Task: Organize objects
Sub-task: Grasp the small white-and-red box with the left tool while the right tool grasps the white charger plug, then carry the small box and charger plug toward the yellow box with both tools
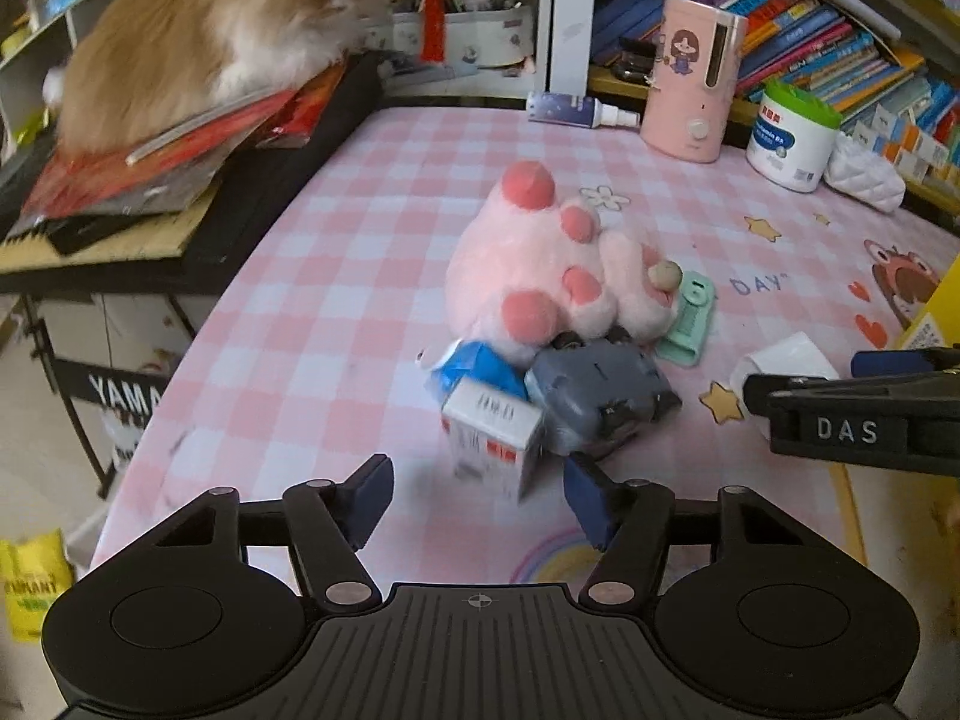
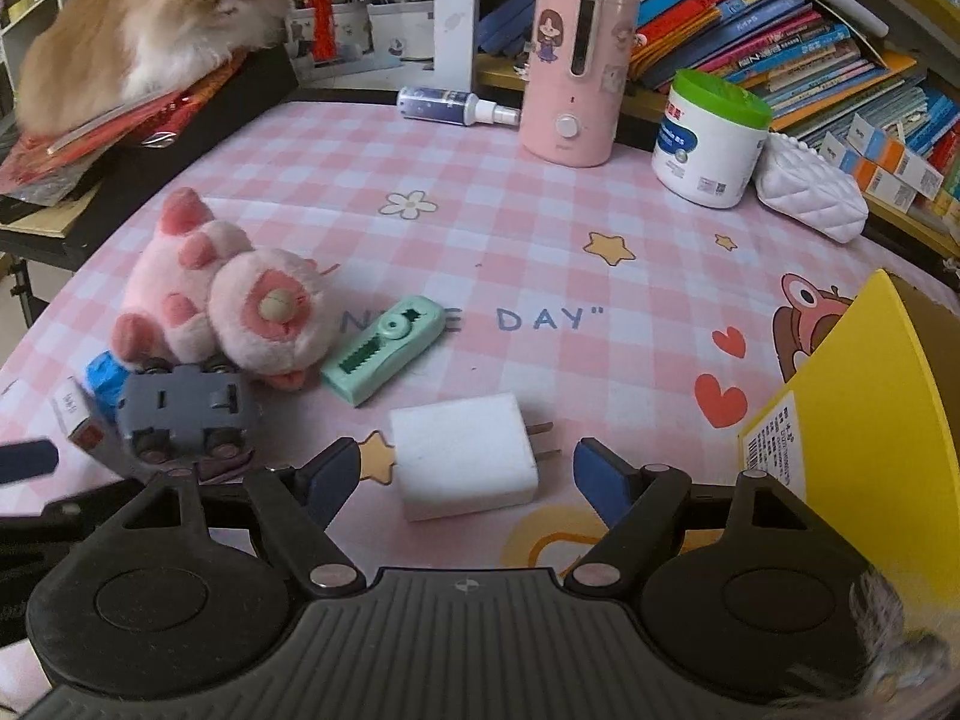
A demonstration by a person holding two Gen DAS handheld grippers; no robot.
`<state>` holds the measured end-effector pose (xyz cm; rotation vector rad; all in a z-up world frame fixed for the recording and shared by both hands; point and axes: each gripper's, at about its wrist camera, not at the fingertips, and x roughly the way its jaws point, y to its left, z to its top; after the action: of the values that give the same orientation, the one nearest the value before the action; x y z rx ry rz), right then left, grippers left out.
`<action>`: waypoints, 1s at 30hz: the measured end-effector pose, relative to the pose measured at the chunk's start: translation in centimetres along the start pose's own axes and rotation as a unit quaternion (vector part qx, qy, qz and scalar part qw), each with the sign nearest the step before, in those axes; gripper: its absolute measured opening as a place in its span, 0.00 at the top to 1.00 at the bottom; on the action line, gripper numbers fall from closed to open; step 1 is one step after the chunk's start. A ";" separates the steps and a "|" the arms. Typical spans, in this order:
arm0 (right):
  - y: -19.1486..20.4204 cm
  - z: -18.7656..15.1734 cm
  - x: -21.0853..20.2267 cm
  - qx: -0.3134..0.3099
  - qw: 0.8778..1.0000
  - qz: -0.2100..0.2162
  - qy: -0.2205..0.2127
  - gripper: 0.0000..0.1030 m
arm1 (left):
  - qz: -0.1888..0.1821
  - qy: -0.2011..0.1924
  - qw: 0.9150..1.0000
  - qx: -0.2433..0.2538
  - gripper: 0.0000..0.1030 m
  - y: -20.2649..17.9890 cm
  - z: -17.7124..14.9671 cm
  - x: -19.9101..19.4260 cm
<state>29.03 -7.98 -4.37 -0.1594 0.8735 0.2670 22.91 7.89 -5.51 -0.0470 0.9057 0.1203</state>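
Left claw (image 1: 477, 495) spread, empty, just near of small white box (image 1: 495, 438), not touching. Right claw (image 2: 465, 477) spread around white charger (image 2: 465, 456), pads apart from it. Grey toy car (image 2: 186, 414) upside down, against pink plush (image 2: 222, 300). Green tape dispenser (image 2: 384, 348) right of plush. Yellow box (image 2: 870, 396) at desk's (image 2: 540, 210) right edge.

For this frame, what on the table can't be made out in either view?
- Small white carton: motion-blurred in left wrist view, print unreadable.
- Blue packet: mostly hidden under pink plush and grey toy car.
- Yellow box: cut off by right edge; contents unseen.
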 end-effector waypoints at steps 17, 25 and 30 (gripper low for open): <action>0.2 -1.0 -0.1 0.002 0.999 0.036 0.017 0.51 | -0.022 -0.020 0.999 -0.010 0.71 0.7 -0.7 -1.5; 2.0 -3.8 -3.7 -0.004 0.998 0.052 0.019 0.51 | -0.053 -0.027 0.998 -0.030 0.71 1.5 -3.3 -5.2; 2.6 -5.6 -6.8 -0.004 0.998 0.055 0.011 0.51 | -0.083 -0.037 0.995 -0.034 0.71 2.1 -5.1 -7.8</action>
<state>20.00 -8.00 -2.78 -0.1212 0.9045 0.3728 13.92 8.88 -2.47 -0.1801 0.8198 -0.0009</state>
